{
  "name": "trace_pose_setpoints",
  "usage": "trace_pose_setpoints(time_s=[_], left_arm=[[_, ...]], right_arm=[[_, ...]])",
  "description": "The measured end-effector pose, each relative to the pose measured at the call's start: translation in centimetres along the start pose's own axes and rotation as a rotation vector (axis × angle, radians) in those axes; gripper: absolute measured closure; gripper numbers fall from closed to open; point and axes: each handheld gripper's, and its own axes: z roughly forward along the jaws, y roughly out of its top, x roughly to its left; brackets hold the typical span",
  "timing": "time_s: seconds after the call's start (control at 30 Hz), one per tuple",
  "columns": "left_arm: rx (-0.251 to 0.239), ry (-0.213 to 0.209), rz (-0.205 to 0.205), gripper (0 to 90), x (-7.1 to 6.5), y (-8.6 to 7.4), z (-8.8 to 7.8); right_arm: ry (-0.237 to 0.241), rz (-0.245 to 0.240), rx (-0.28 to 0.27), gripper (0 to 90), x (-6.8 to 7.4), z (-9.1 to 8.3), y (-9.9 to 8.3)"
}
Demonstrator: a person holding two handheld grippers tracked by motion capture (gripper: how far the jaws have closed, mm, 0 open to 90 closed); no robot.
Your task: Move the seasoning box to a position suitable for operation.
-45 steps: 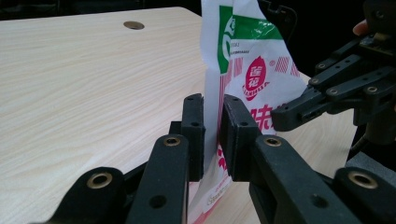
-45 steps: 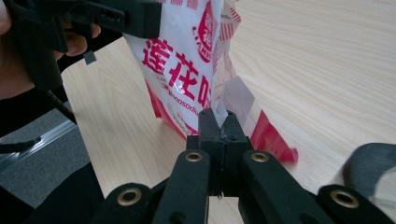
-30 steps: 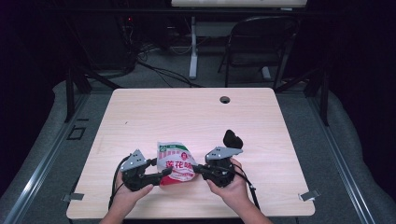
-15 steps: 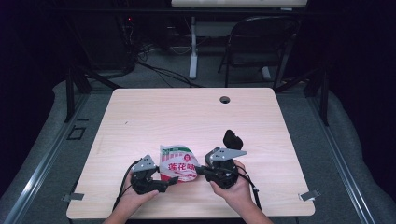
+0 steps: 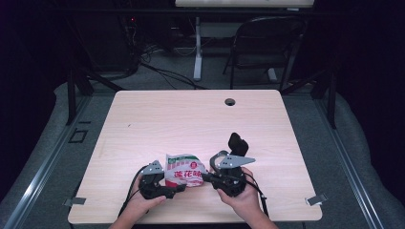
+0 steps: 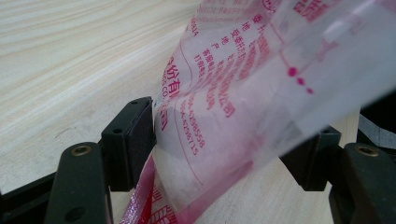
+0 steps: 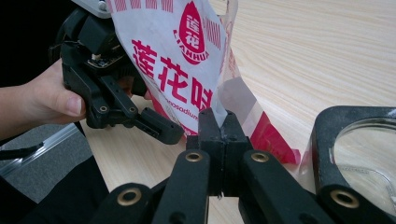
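Pinching bag edge: right gripper [image 7: 223, 128] jaws pressed together on one plastic bag [image 5: 184, 171], red print, contents not discernible. Left gripper [image 5: 177, 188] jaws spread wide, just opened further, bag between them, one pad touched. Bag held at near table [image 5: 191, 119] edge. One black clip [image 5: 237, 143] beside.

My high camera looks forward and down on the whole table [image 5: 143, 124] from afar. My two tongs cameras sit low and very close, facing each other across the packet [image 5: 184, 171], which all three views share.
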Motion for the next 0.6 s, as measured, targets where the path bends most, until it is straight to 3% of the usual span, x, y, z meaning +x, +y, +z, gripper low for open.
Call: trace_pose_setpoints(time_s=[0.2,0.6], left_arm=[[0.013,-0.017,-0.017,28.8,0.1,-0.2,0.6],[0.071,-0.019,-0.003,27.6,0.1,-0.4,2.0]], right_arm=[[0.002,-0.001,0.003,90.0,0.1,-0.2,-0.4],[0.002,-0.003,0.007,90.0,0.2,-0.3,-0.8]])
